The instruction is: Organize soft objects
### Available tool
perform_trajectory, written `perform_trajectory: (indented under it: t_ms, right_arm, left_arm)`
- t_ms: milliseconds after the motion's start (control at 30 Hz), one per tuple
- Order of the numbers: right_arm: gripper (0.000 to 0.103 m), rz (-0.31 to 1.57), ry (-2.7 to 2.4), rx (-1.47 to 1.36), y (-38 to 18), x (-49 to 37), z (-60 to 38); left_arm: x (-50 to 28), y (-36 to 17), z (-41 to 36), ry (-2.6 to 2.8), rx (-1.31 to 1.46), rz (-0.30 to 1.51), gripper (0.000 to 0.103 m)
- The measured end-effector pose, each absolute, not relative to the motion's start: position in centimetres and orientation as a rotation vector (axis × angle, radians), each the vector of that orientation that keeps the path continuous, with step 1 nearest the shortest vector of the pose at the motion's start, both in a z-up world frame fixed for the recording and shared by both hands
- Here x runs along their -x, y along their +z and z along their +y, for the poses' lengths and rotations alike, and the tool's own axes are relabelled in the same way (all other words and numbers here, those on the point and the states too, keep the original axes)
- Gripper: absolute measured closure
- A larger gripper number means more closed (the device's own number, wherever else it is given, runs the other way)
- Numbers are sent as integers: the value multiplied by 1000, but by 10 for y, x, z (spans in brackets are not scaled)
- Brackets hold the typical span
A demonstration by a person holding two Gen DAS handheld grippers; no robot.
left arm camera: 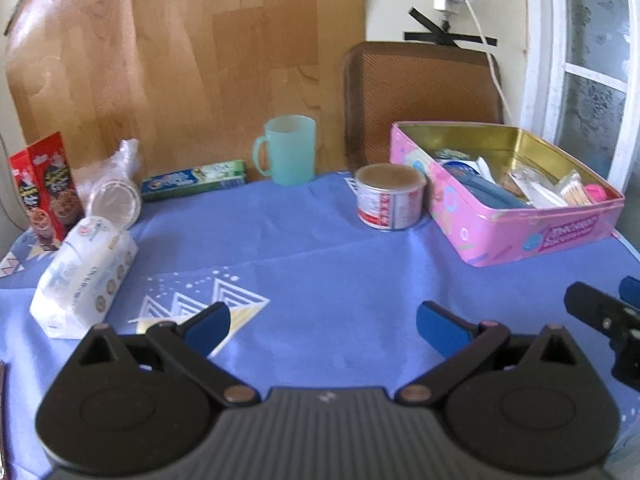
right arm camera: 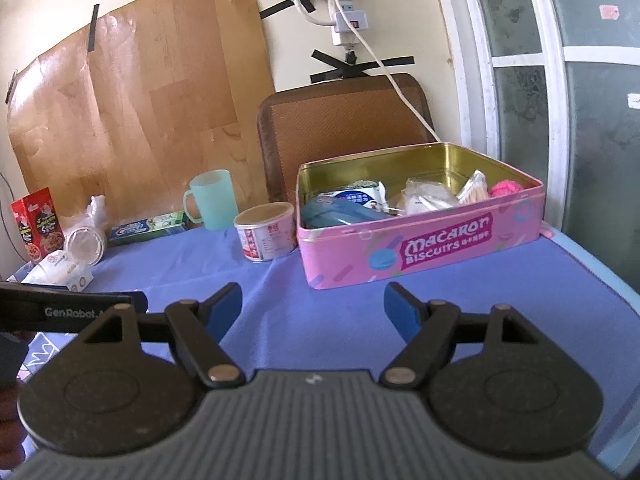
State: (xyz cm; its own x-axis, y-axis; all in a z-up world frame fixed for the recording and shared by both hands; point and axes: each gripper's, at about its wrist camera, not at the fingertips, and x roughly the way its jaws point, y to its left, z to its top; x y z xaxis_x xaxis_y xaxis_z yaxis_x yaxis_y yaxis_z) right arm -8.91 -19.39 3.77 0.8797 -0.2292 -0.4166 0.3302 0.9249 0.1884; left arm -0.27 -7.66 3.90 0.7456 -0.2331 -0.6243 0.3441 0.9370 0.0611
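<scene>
A white soft tissue pack lies on the blue cloth at the left, just ahead and left of my left gripper, which is open and holds nothing. The same tissue pack shows at the far left in the right wrist view. A pink Macaron Biscuits tin stands open at the right, holding a blue pouch, packets and a pink ball. My right gripper is open and empty, in front of the tin. The pink tin lies right of my left gripper.
A teal mug, a toothpaste box, a red-and-white can, a red cookie box and a bagged plastic lid stand along the back. A wooden board and brown cushion lean on the wall.
</scene>
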Motion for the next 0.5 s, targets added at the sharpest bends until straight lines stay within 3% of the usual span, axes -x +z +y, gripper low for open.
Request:
perform_trajectory:
  t_ms: [500]
  right_arm:
    - [23,378,-323,-281,37,95,-213]
  left_arm:
    - [3,40,-102,-348,-211,680,0]
